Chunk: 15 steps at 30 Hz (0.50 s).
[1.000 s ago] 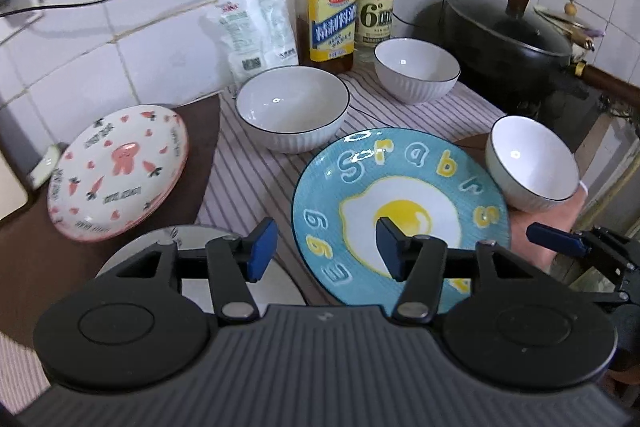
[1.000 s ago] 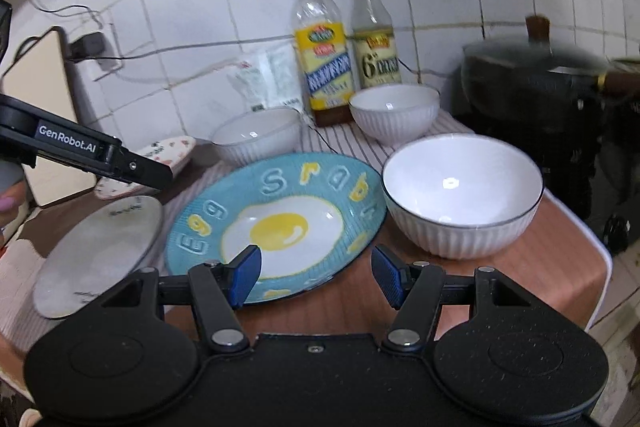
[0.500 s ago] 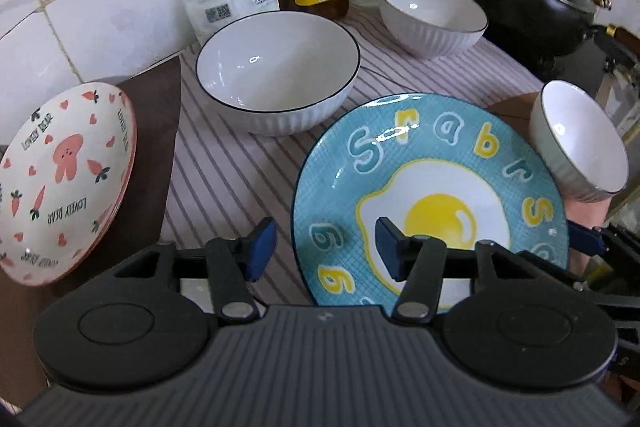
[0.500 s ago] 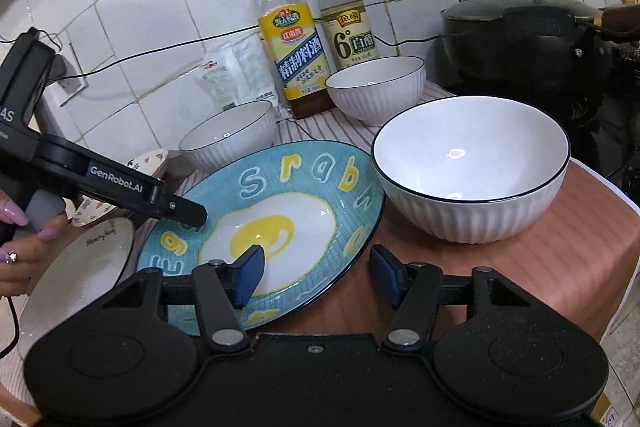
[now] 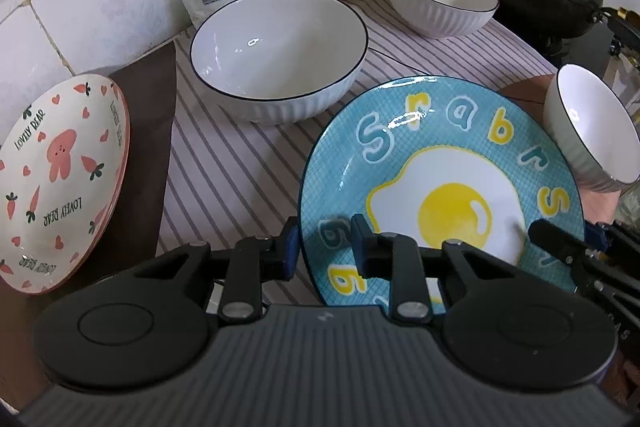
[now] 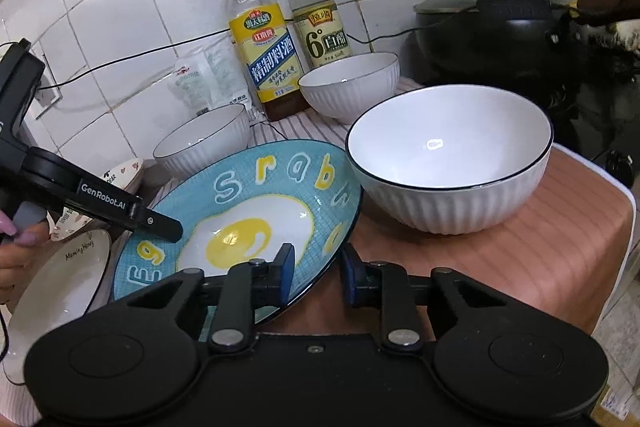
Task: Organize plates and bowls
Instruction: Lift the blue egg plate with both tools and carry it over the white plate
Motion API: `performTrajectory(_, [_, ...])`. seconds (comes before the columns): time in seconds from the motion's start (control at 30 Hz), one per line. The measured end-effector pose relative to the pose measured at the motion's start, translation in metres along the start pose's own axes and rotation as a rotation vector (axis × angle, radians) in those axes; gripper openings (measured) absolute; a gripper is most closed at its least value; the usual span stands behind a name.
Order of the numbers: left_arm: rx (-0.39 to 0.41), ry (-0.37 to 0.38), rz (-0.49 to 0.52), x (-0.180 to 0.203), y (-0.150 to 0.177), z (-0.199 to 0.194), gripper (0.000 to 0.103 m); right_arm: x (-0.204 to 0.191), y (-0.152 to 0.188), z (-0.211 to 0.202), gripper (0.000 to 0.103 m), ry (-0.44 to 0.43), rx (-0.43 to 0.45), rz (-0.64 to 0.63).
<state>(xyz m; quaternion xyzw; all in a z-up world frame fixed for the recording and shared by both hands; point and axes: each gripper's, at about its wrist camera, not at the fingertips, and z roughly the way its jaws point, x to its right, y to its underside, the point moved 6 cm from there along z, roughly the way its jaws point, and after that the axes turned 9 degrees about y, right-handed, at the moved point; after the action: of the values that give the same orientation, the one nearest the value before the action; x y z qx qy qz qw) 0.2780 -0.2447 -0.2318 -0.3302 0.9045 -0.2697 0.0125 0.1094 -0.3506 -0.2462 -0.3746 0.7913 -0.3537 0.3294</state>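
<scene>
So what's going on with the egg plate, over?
Both grippers, left and right, closing on egg plate rim, opposite sides. Plate tilted. White bowl close beside it.

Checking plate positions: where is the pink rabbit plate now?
The pink rabbit plate sits far left in the left wrist view, on the brown mat, beside a white bowl.

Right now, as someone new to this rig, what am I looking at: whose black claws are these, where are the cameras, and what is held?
No robot: a person holds a two-finger gripper in each hand, each with a camera looking along its fingers. One picture is from the left gripper, the other from the right gripper. Laid out: white bowls, a rabbit plate, a plain white plate, bottles, a pot. Both grippers' jaws are closing, with the blue egg plate's rim between them, on opposite sides.
</scene>
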Motion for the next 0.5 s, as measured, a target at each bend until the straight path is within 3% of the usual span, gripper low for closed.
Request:
performTrajectory(0.37, [-0.015, 0.021, 0.013, -0.0009, -0.0024, 0.0035, 0.026, -0.0021, -0.0009, 0.0036, 0.025, 0.027, -0.028, 0.036])
performTrajectory(0.5, [-0.027, 0.009, -0.032, -0.0039, 0.002, -0.0012, 0.025, 0.0, -0.0009, 0.0031, 0.023, -0.008, -0.058, 0.066])
